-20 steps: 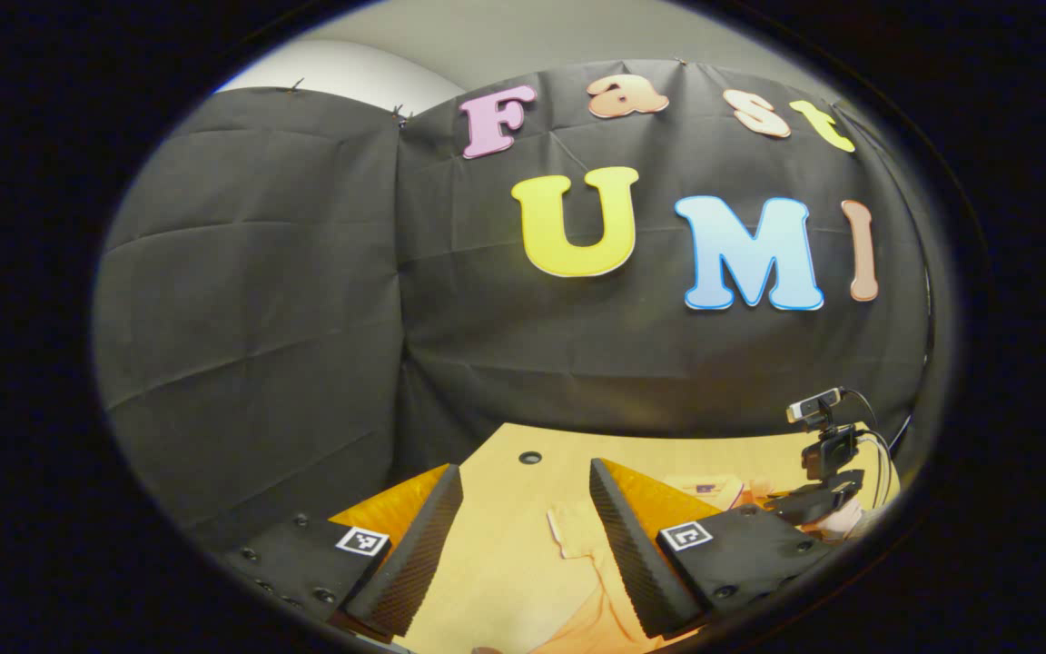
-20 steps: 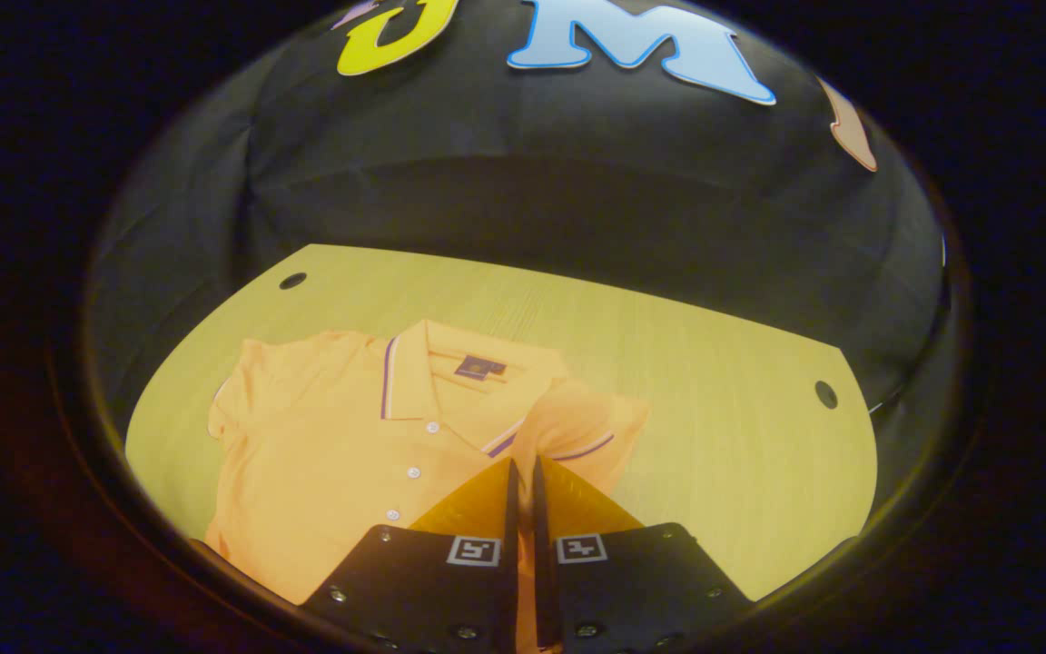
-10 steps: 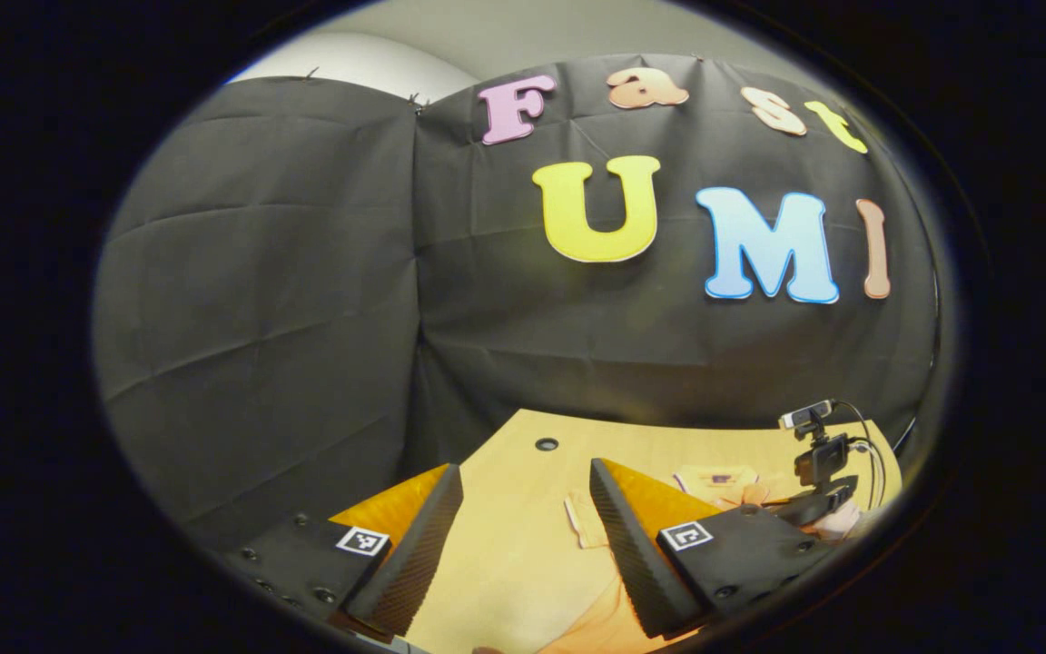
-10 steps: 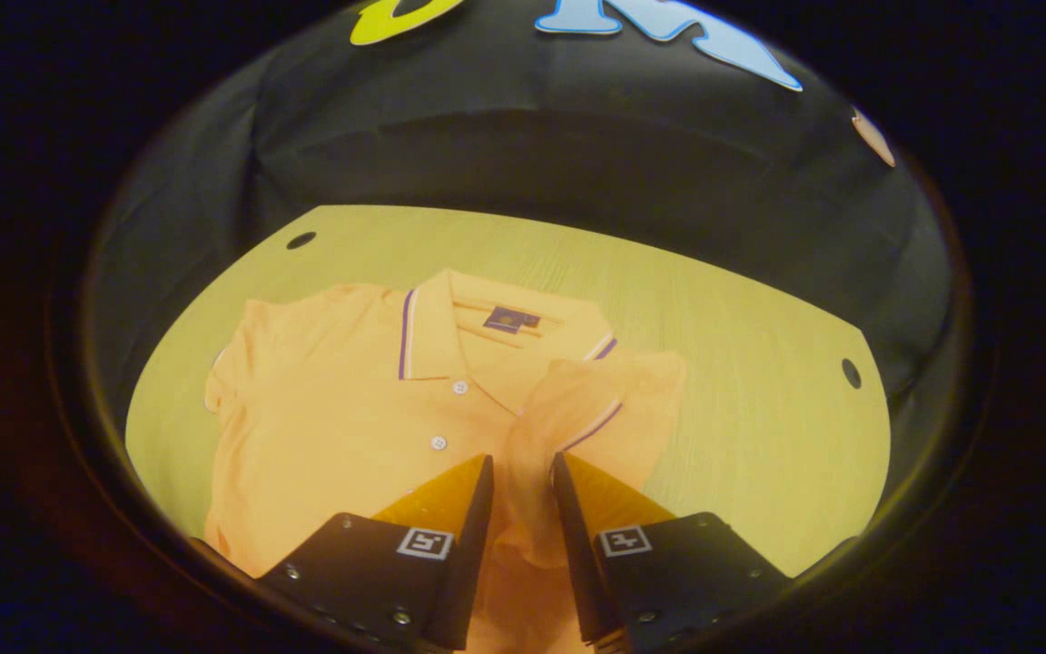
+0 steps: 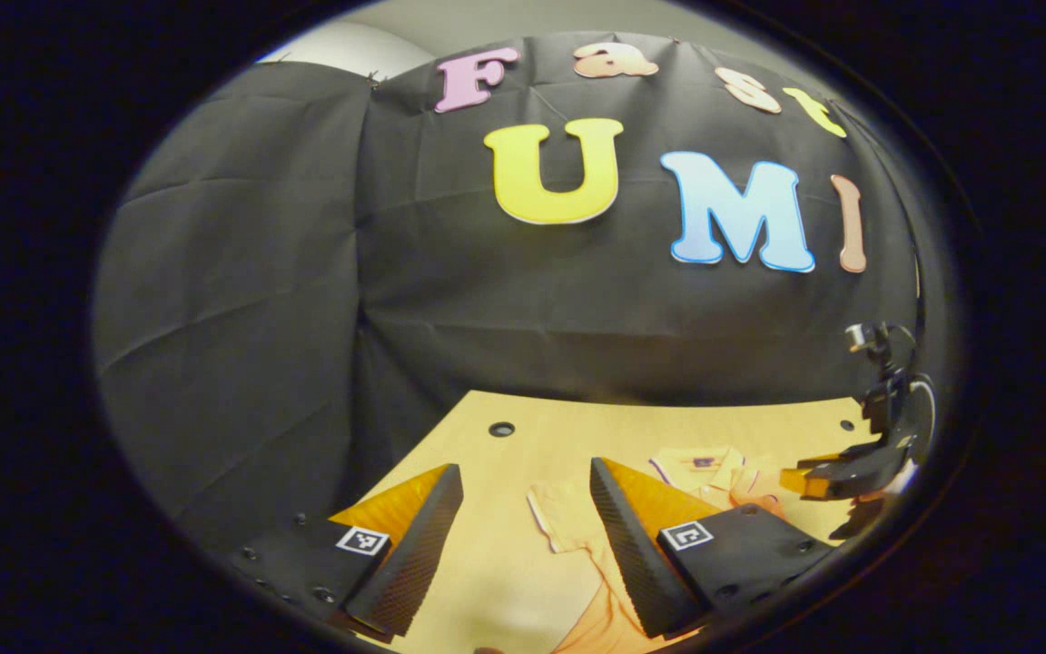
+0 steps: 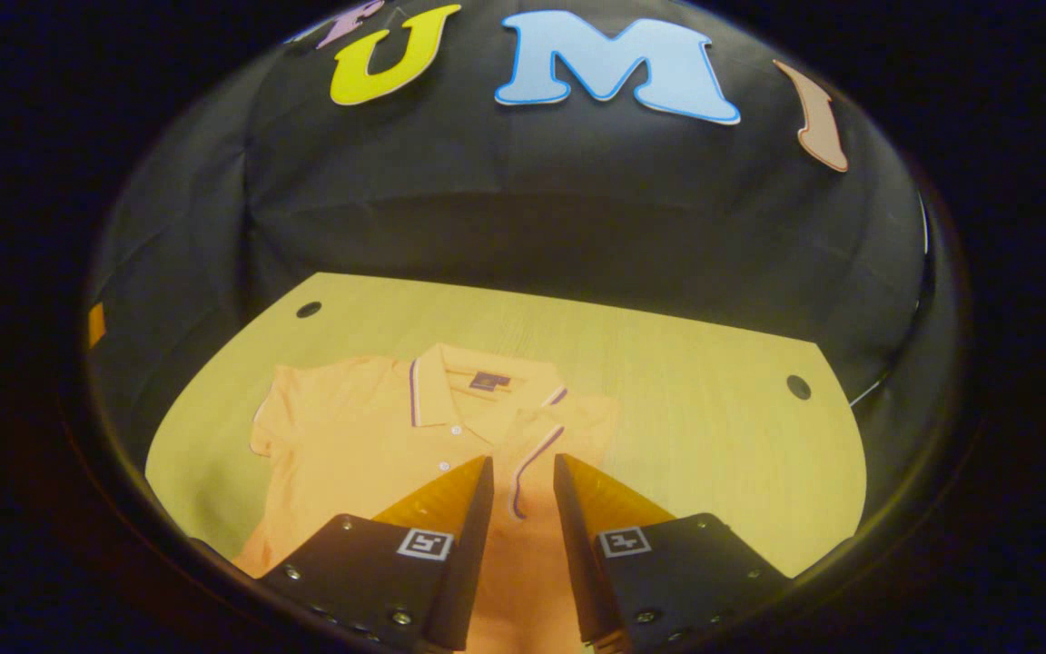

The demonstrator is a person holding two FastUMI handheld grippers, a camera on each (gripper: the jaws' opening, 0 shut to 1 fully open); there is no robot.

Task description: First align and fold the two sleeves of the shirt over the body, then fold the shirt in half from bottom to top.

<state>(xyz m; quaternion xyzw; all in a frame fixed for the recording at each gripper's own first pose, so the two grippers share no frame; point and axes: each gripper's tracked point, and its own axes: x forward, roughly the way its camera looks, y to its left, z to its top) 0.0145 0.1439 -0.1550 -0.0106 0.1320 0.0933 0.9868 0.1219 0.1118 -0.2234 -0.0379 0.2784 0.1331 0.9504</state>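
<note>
An orange shirt [image 6: 369,454] lies flat on a wooden table [image 6: 695,409], one sleeve [image 6: 568,427] folded over its chest. Above the shirt, the right gripper [image 6: 521,477] and left gripper [image 5: 523,495] hover spread, holding nothing.

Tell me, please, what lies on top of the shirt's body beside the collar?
One sleeve is folded over the shirt beside the collar; the fabric beneath it is covered.

Orange shirt [image 6: 369,454] on wooden table [image 6: 695,427]
</note>
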